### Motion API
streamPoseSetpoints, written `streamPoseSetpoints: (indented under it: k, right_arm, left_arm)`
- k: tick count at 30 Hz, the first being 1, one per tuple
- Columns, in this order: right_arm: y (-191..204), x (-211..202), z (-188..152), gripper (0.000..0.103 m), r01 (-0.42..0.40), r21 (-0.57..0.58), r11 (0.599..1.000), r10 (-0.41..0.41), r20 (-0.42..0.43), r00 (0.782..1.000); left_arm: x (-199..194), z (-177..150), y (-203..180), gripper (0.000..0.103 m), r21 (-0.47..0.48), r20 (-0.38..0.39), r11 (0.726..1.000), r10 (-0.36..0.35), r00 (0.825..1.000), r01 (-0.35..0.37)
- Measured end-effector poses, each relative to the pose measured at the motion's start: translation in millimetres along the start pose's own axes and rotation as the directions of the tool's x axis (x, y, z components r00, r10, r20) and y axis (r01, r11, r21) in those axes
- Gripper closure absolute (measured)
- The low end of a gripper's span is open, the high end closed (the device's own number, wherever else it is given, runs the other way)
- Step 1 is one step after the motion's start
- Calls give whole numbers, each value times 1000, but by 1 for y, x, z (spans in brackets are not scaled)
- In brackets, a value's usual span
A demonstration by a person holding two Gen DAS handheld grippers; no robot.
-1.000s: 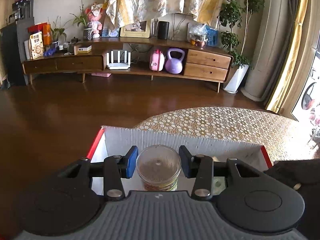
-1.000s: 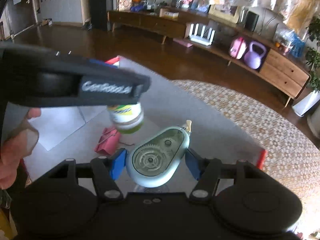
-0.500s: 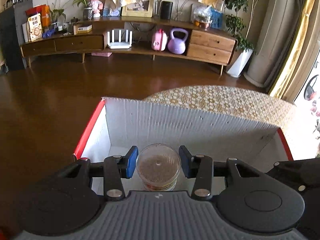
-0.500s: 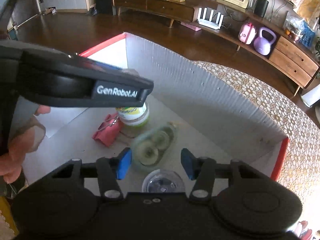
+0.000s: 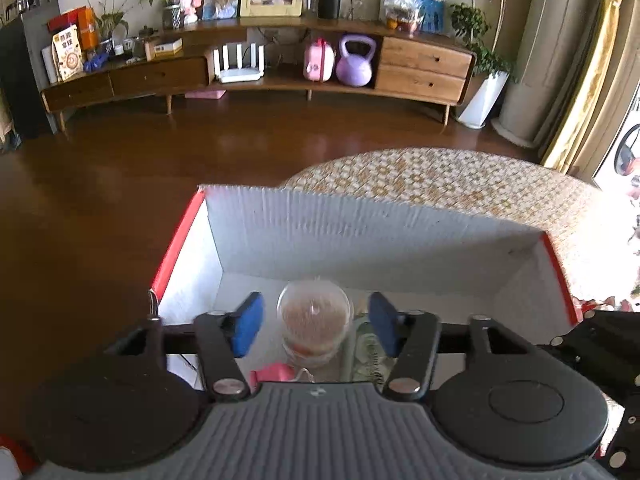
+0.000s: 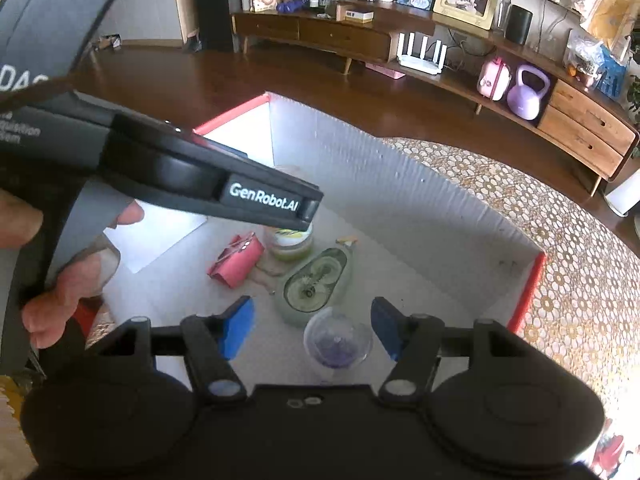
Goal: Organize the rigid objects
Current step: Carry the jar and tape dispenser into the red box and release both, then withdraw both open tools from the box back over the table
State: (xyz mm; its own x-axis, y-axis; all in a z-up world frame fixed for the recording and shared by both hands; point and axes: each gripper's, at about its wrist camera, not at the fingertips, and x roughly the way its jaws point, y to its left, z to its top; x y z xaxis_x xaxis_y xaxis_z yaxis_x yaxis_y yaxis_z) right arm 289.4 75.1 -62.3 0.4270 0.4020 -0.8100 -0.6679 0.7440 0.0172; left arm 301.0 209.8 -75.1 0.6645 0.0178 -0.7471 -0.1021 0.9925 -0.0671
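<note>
The small jar (image 5: 313,322) stands inside the cardboard box (image 5: 360,232), released there for sorting. The left gripper (image 5: 316,326) is opening around it without touching; the right gripper (image 6: 310,330) also opens, empty, above the correction tape dispenser (image 6: 314,286).

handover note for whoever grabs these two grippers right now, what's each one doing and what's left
Left gripper: jaws opening, clear of the lidded jar standing on the box floor between them.
Right gripper: jaws opening, holding nothing; the green tape dispenser lies flat in the box beyond its fingers.
Also in the box: a pink pouch and a small clear cup.
Done: jar and dispenser are in the box.
Left: lift both grippers out; nothing else to sort is in view.
</note>
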Motion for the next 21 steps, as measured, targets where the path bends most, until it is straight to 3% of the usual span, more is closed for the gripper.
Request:
streamPoseSetpoints:
  k: [18, 21]
  right_arm:
    - [-12, -99, -45, 28, -55, 89, 995, 43, 131, 990]
    - [-17, -114, -56, 22, -56, 112, 992, 38, 154, 987]
  left_arm:
    - [-85, -27, -43, 42, 71, 112, 997, 6, 994, -14]
    - [-99, -33, -51, 42, 79, 129, 997, -6, 992, -4]
